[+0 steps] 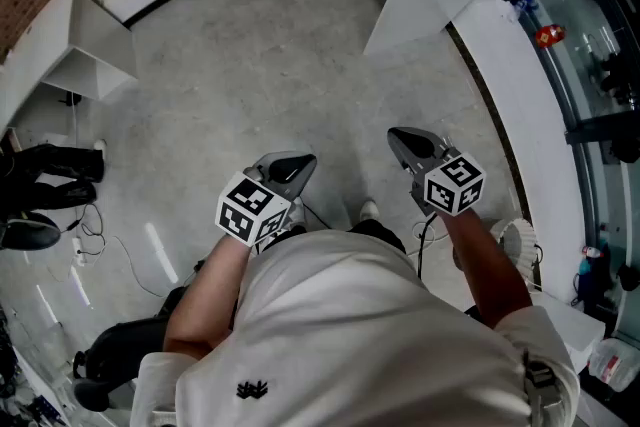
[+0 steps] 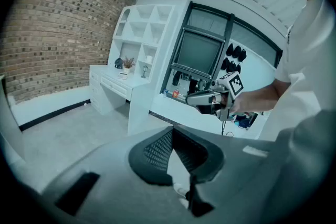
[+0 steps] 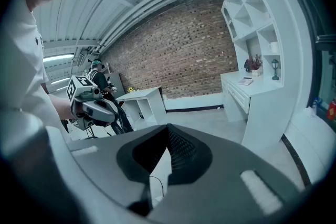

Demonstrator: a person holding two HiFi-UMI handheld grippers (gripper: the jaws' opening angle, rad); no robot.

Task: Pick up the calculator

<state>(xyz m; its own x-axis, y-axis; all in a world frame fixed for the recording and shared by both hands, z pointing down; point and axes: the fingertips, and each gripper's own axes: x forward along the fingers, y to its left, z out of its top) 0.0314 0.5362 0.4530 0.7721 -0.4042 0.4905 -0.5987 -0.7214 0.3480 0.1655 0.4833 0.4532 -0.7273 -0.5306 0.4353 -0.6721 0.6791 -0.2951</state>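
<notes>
My left hand-held gripper (image 1: 303,161) and right hand-held gripper (image 1: 397,135), both pressed together and empty; calculator (image 3: 245,81) on the bench (image 3: 257,99), well beyond them.

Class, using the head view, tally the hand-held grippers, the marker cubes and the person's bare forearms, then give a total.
hand-held grippers: 2
marker cubes: 2
bare forearms: 2
total: 6

A lab-like studio room: brick wall (image 3: 178,60), white shelving desk (image 3: 257,97), bare concrete floor (image 1: 260,85), exposed ceiling pipes (image 3: 163,1)
</notes>
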